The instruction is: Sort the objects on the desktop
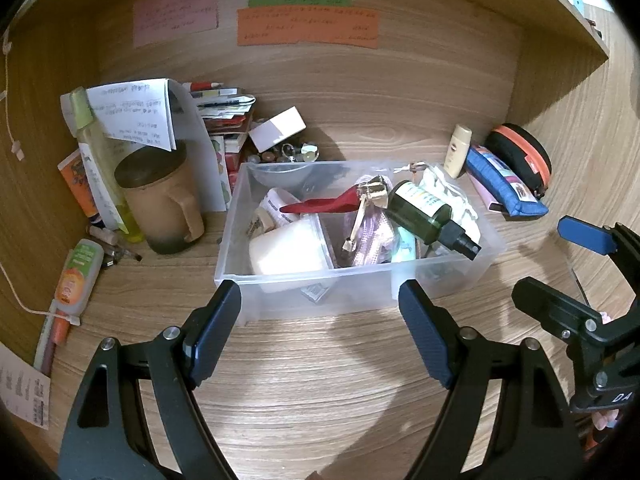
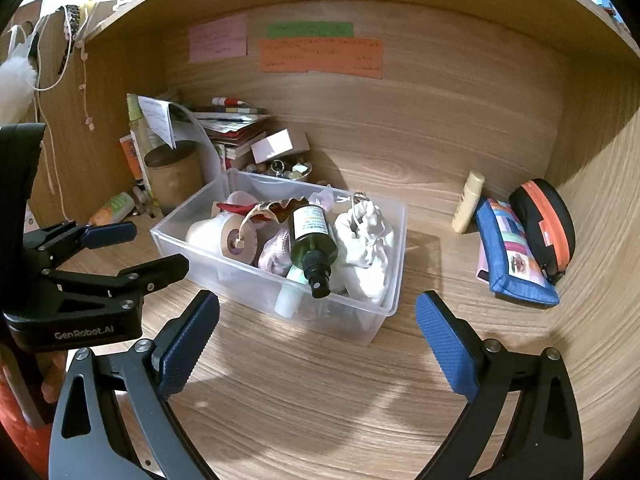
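A clear plastic box (image 1: 236,272) (image 2: 172,236) stands mid-desk, holding a dark green spray bottle (image 1: 424,212) (image 2: 312,240), a white tape roll (image 2: 224,236), a red strip (image 1: 328,204), a white cloth bag (image 2: 368,240) and a white tub (image 1: 288,252). My left gripper (image 1: 320,336) hovers just in front of the box, open and empty. My right gripper (image 2: 316,336) hangs open and empty before the box's near corner. Each gripper shows in the other's view: right gripper (image 1: 560,264), left gripper (image 2: 136,248).
A brown mug (image 1: 164,200), yellow bottle (image 1: 100,160), papers and a book stack (image 1: 224,120) crowd the back left. A cream tube (image 2: 468,200), blue pouch (image 2: 516,260) and black-orange case (image 2: 548,224) lie at right. Coloured notes (image 1: 308,26) hang on the back wall.
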`<state>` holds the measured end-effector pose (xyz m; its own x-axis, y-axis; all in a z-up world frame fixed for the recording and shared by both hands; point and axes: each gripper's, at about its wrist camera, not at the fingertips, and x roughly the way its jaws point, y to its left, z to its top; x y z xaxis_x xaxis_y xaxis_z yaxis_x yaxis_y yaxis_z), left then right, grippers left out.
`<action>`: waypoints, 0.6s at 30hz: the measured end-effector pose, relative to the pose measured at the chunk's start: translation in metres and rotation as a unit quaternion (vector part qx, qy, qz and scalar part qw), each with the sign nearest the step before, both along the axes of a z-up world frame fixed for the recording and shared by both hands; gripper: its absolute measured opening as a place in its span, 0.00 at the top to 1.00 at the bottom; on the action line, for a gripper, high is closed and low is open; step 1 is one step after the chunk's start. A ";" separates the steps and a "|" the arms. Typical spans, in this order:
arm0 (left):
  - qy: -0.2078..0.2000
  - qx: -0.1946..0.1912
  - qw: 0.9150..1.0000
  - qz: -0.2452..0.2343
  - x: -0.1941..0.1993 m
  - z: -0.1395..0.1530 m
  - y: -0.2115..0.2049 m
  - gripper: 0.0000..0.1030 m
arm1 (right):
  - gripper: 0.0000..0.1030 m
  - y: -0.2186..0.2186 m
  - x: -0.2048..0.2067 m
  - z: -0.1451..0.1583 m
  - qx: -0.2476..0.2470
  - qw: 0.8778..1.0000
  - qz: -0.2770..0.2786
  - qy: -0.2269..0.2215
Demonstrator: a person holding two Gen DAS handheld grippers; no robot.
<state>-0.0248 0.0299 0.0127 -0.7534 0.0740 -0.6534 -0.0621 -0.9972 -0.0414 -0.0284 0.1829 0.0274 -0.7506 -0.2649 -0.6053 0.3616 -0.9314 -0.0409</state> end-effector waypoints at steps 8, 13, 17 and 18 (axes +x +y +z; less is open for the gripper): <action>-0.011 0.011 1.000 0.004 -0.003 -0.002 -0.004 0.21 | 0.05 -0.001 -0.001 -0.002 0.001 1.000 0.002 -0.004; -0.012 0.011 1.000 0.005 -0.002 -0.003 -0.003 0.21 | 0.05 -0.003 -0.001 -0.002 0.002 1.000 0.003 -0.004; -0.013 0.014 1.000 0.003 -0.001 -0.003 -0.003 0.21 | 0.05 -0.004 -0.001 -0.002 0.003 1.000 0.005 -0.004; -0.012 0.015 1.000 0.002 -0.001 -0.003 -0.003 0.21 | 0.05 -0.004 -0.001 -0.002 0.003 1.000 0.005 -0.004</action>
<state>-0.0260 0.0266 0.0093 -0.7372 0.0903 -0.6696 -0.0567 -0.9958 -0.0718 -0.0293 0.1793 0.0252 -0.7427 -0.2682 -0.6136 0.3709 -0.9276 -0.0436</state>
